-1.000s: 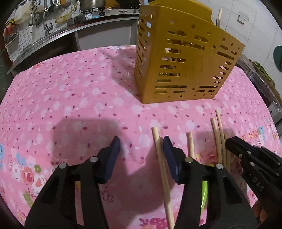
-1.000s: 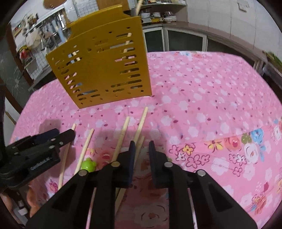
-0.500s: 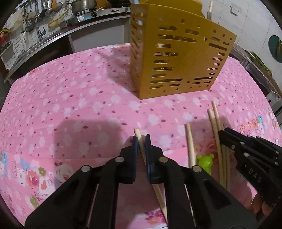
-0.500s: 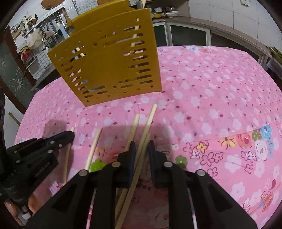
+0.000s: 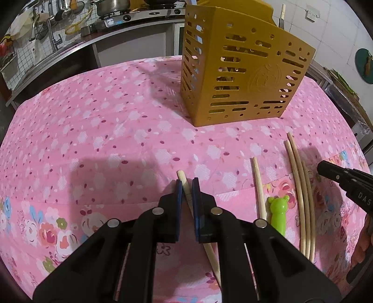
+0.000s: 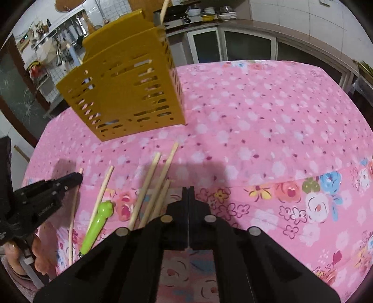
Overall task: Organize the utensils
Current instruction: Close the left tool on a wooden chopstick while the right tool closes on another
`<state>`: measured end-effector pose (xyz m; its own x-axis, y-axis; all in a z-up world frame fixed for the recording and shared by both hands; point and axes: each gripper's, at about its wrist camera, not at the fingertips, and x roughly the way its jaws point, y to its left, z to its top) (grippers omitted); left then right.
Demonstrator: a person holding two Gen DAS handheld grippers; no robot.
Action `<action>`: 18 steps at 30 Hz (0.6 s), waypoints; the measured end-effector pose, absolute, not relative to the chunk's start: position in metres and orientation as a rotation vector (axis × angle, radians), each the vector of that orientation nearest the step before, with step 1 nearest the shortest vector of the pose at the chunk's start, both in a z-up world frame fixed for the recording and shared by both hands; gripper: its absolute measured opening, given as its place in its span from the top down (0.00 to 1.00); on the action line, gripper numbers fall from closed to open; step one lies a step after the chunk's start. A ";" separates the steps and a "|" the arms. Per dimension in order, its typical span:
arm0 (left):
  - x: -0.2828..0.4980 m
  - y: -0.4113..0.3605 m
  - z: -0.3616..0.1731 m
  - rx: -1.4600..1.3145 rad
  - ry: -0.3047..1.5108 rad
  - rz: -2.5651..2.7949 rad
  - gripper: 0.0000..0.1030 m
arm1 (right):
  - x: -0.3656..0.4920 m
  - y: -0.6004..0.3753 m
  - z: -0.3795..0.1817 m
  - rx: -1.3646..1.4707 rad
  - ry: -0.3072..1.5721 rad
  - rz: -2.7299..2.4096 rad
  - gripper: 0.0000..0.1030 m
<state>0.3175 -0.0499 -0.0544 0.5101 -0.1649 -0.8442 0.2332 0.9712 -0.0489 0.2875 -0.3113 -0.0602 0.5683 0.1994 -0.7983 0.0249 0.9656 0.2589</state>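
A yellow slotted utensil holder (image 5: 242,77) stands on the pink floral tablecloth (image 5: 105,139); it also shows in the right wrist view (image 6: 126,91), with a few sticks in it. My left gripper (image 5: 186,186) is shut on a wooden chopstick (image 5: 184,184) near its far end. Several more chopsticks (image 5: 300,186) and a green bear-shaped utensil (image 5: 277,214) lie to its right. My right gripper (image 6: 188,189) is shut and empty, just right of the loose chopsticks (image 6: 151,186). The green utensil (image 6: 98,221) lies left of them.
A kitchen counter with a pot and stove (image 5: 112,9) runs behind the table. Cabinets (image 6: 233,44) line the far side. The tablecloth drops off at the near edge (image 6: 303,209).
My left gripper has closed on the leftmost chopstick. My right gripper has shut fully and shifted right, off the chopsticks it was over.
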 end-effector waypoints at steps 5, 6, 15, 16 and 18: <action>0.317 -0.051 -0.054 0.090 1.004 -0.241 0.93 | 0.288 -0.298 -0.061 0.253 0.956 0.115 0.96; 0.317 -0.051 -0.054 0.091 1.003 -0.242 0.93 | 0.288 -0.296 -0.061 0.248 0.957 0.114 0.96; 0.317 -0.051 -0.055 0.088 1.004 -0.245 0.93 | 0.288 -0.281 -0.058 0.182 0.947 0.078 0.75; 0.317 -0.051 -0.055 0.091 1.005 -0.244 0.93 | 0.289 -0.280 -0.059 0.181 0.964 0.074 0.82; 0.316 -0.050 -0.054 0.102 1.008 -0.237 0.93 | 0.290 -0.279 -0.061 0.183 0.988 0.069 0.88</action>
